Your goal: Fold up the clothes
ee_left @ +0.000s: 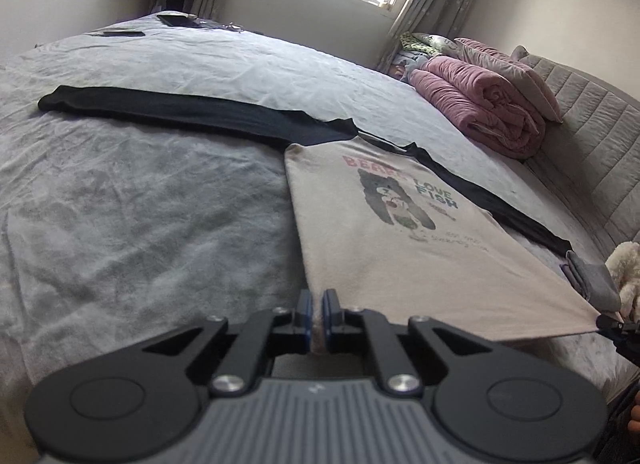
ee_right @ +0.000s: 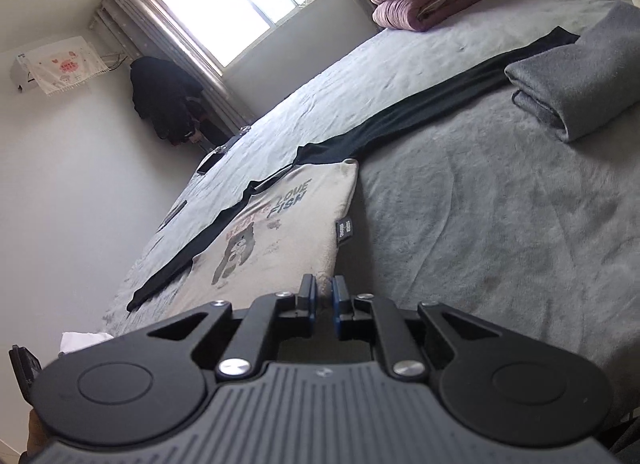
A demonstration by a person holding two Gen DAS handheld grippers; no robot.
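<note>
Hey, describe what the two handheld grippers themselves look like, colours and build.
Both match: the left gripper and right gripper have black linkage arms with silver screws, blue-edged finger pads, two round black discs, and a ribbed grey body with a small logo. No cables show.

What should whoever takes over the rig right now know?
Left gripper: shut on the shirt's hem corner.
Right gripper: shut on the other hem corner.
The shirt lies print up on the bed, black sleeves spread wide, hem lifted and taut between the grippers.
A folded grey cloth lies beside one sleeve.
Done: shirt laid flat, hem gripped.
Left: all the folding.
</note>
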